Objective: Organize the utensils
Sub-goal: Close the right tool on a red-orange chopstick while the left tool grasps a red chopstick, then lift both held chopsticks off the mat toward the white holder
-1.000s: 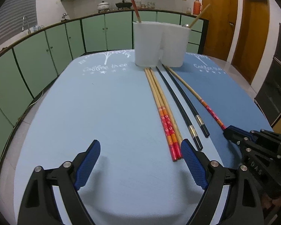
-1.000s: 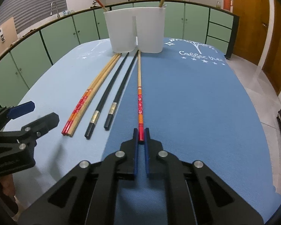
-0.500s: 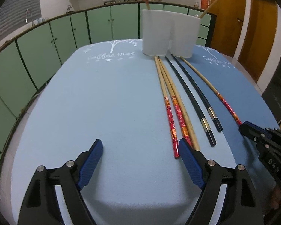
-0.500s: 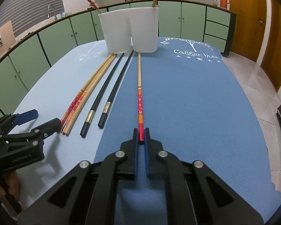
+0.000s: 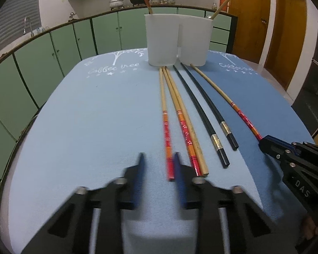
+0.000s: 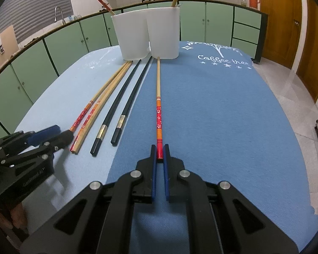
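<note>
Since a second ago the left tool (image 5: 158, 165) has narrowed from a wide spread to a small gap and shifted toward 3 o'clock, so its right pad now sits beside the red end of the leftmost chopstick (image 5: 165, 122); the pads are blurred and not yet pinching it. The right tool (image 6: 159, 152) stays pressed together on the red tip of the lone chopstick (image 6: 158, 105), which lies flat on the tabletop (image 6: 222, 116) pointing to 12 o'clock at the white holder (image 6: 148, 33). Two black chopsticks (image 6: 125, 99) lie between the groups.
</note>
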`<state>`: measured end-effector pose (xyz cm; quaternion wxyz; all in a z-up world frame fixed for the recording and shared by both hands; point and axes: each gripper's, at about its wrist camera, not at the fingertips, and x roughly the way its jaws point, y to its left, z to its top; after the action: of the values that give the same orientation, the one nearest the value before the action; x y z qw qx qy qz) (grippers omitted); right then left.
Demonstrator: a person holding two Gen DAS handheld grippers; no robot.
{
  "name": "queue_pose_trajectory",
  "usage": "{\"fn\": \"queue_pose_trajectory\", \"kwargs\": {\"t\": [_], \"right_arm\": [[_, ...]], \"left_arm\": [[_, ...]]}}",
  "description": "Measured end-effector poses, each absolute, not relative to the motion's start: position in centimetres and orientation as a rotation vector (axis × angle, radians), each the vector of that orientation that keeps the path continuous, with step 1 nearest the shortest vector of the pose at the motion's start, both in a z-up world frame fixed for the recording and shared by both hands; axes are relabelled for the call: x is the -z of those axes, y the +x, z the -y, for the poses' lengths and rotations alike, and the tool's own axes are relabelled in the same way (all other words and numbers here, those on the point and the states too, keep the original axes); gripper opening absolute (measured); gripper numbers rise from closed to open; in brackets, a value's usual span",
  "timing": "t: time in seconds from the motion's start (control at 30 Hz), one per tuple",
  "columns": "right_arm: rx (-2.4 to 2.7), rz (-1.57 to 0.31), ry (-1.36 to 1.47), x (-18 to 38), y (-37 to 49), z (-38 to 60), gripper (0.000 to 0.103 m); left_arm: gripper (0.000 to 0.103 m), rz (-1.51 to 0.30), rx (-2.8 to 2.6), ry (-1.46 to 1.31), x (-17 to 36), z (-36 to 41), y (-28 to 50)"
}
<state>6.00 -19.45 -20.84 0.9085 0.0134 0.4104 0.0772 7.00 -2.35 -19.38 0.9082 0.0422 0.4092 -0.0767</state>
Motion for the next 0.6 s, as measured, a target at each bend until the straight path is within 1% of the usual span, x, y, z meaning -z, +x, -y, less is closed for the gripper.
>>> {"fn": "queue_pose_trajectory", "kwargs": {"t": [0.03,0.07,0.27,0.37,0.6], "right_arm": [[-0.159,-0.846,0.027,20.8,6.0,19.4,0.005],[-0.159,-0.846,0.027,20.8,6.0,19.4,0.005],[-0.162,-0.844,0.028,20.4,5.9,19.6,0.005],[-0.163,-0.825,0.034,19.4,5.7,19.9,0.005],[-0.176,-0.729,0.05,14.7,5.3,21.2,0.005]], "left_arm": [[0.007,-0.842,0.157,0.089,19.4,2.4,7.0],[0.005,-0.843,0.164,0.088,19.4,2.4,7.0],[0.005,-0.846,0.175,0.067,19.1,2.0,7.0],[0.005,-0.832,0.182,0.054,18.1,1.7,6.9],[0.005,-0.724,0.193,0.041,13.1,1.2,6.3]]}}
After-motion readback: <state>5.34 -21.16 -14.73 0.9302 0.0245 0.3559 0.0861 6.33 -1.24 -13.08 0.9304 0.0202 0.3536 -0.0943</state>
